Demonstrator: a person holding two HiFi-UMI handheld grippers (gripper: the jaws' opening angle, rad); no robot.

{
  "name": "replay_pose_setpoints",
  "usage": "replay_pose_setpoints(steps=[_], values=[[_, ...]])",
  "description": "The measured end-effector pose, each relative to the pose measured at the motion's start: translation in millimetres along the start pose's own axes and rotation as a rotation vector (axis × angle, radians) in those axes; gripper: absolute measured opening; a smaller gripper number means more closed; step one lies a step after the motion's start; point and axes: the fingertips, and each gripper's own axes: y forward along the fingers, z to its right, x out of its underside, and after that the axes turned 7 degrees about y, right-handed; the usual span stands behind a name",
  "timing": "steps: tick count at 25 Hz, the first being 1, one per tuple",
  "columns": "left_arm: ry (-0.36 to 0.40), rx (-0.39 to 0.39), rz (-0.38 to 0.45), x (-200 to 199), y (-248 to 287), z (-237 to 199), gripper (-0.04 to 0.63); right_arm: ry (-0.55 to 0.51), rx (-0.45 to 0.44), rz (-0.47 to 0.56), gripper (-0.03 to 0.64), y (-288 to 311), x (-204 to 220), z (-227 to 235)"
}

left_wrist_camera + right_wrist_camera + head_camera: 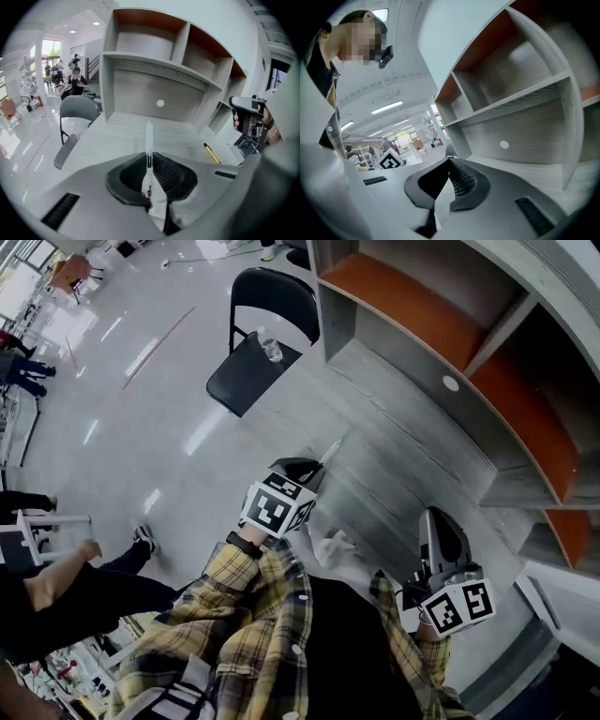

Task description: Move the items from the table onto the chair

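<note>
Head view: at centre frame the left tongs (309, 468) grip a clear pen (330, 452) over the grey worktop (394, 456), and a bottle (271, 350) sits on the black chair (248, 376) at upper centre. Left gripper view: the clear pen stands clamped mid-frame, and a yellow pen (212, 153) lies at right. Right gripper view: the right tongs (449, 161) are closed and empty.

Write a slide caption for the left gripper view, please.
Left gripper grips a clear pen above the grey desk, chair at left.
</note>
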Motion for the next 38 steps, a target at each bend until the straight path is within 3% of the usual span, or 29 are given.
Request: replay_pose_setpoints(steps=[5, 8, 13, 20, 25, 32, 38], values=[[-0.117, -0.083, 0.014, 23.9, -24.5, -70.8, 0.044, -0.029, -0.097, -0.077, 0.018, 62.5, 14.8, -41.6], [-0.149, -0.09, 0.017, 26.6, -30.8, -126.2, 0.044, -0.034, -0.131, -0.125, 0.018, 121.5, 23.9, -68.0], [-0.162, -0.056, 0.02, 26.9, -40.5, -213.3, 0.044, -0.057, -0.135, -0.176, 0.018, 216.6, 34.7, -117.8], [-0.108, -0.022, -0.041, 62.4, -17.0, -360.1, 0.044, -0.013, -0.171, -0.233, 0.018, 377.8, 97.5, -182.2], [-0.133, -0.021, -0.095, 98.4, 45.6, -452.3, 0.044, 0.002, -0.207, -0.273, 0.018, 476.5, 138.8, -195.3], [-0.192, 0.004, -0.194, 166.1, 162.0, -512.6, 0.044, 0.004, -0.193, -0.311, 0.018, 546.8, 178.4, -189.0], [-0.209, -0.017, -0.332, 239.4, 262.7, -546.3, 0.044, 0.005, -0.148, -0.371, 0.018, 572.8, 218.6, -161.7]])
